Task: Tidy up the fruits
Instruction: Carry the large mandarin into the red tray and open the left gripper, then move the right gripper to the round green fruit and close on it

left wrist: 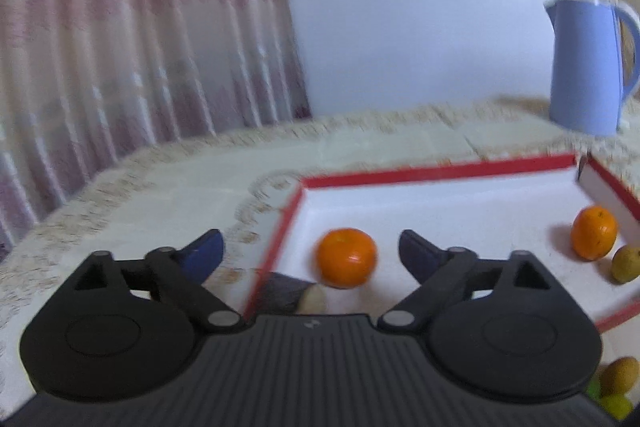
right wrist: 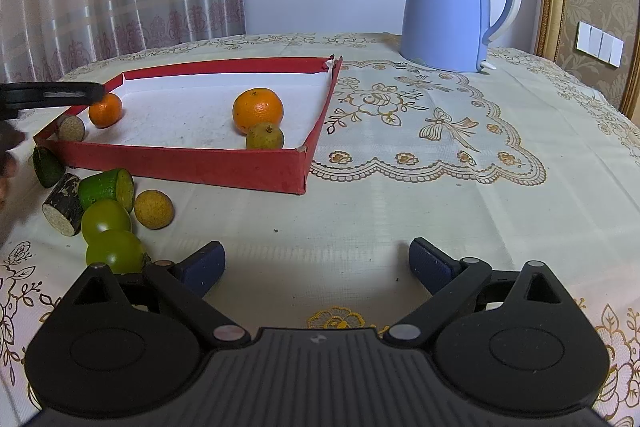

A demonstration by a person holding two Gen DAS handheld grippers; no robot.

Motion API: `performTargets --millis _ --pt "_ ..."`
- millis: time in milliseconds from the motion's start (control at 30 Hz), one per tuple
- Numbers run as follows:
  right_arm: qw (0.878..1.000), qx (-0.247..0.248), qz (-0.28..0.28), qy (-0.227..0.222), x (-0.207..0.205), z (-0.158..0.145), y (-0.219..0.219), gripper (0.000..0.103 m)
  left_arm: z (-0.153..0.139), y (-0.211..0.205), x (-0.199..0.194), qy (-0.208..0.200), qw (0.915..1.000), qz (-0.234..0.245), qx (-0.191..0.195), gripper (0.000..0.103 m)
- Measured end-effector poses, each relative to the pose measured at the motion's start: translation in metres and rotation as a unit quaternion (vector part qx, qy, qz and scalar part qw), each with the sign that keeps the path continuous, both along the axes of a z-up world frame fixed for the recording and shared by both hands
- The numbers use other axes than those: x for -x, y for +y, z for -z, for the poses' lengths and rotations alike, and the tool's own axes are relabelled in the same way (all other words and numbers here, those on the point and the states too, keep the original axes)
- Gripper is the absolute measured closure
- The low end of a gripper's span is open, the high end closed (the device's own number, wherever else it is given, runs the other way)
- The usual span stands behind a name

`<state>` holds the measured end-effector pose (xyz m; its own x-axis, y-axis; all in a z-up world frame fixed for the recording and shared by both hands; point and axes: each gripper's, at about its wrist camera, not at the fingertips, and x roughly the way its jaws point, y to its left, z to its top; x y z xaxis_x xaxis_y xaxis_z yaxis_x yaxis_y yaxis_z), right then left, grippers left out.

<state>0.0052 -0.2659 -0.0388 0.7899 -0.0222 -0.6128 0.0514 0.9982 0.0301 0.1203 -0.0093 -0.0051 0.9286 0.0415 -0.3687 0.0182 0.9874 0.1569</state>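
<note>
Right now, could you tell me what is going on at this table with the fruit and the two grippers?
A person is sorting fruit into a red tray. The left gripper hovers open over the tray's corner, just above an orange lying inside. A second orange and a small yellowish fruit also sit in the tray. The right gripper waits open and empty above the tablecloth. Several green fruits and cut pieces remain outside the tray, and a blue kettle stands behind.

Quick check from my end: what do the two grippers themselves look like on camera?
Both match. The left gripper and right gripper have matte black bodies with a ribbed centre panel bearing a small pale logo, two round black discs, black link arms with silver pivot pins, and dark blue finger pads. No cables or sleeves show.
</note>
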Motion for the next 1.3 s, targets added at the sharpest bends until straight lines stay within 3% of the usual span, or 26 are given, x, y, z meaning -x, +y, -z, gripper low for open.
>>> performTargets --millis 133,267,400,467,633,1000,1300 --pt "1.0 0.002 -0.001 0.002 0.0 0.0 0.001 0.003 -0.007 0.022 0.036 -0.033 0.999 -0.018 0.023 0.0" --pt "1.0 0.006 -0.002 0.003 -0.001 0.0 0.003 0.002 -0.001 0.046 0.061 0.001 0.9987 -0.009 0.049 0.0" --pt "1.0 0.007 -0.002 0.004 -0.001 0.0 0.003 0.002 0.013 0.056 0.075 0.035 0.9986 -0.008 0.038 0.0" --pt "1.0 0.007 -0.002 0.004 -0.001 0.0 0.003 0.002 0.02 0.06 0.071 0.074 0.9961 -0.003 0.047 0.0" --pt "1.0 0.006 -0.003 0.004 -0.001 0.0 0.004 0.002 0.029 0.072 0.063 0.119 0.9894 -0.007 0.083 0.0" --pt "1.0 -0.009 -0.015 -0.023 0.012 -0.005 0.001 0.002 0.035 0.066 0.058 0.147 0.9868 0.006 0.069 0.0" --pt "0.992 -0.006 -0.097 -0.077 0.046 -0.026 0.037 0.002 0.035 0.066 0.058 0.147 0.9867 0.006 0.069 0.0"
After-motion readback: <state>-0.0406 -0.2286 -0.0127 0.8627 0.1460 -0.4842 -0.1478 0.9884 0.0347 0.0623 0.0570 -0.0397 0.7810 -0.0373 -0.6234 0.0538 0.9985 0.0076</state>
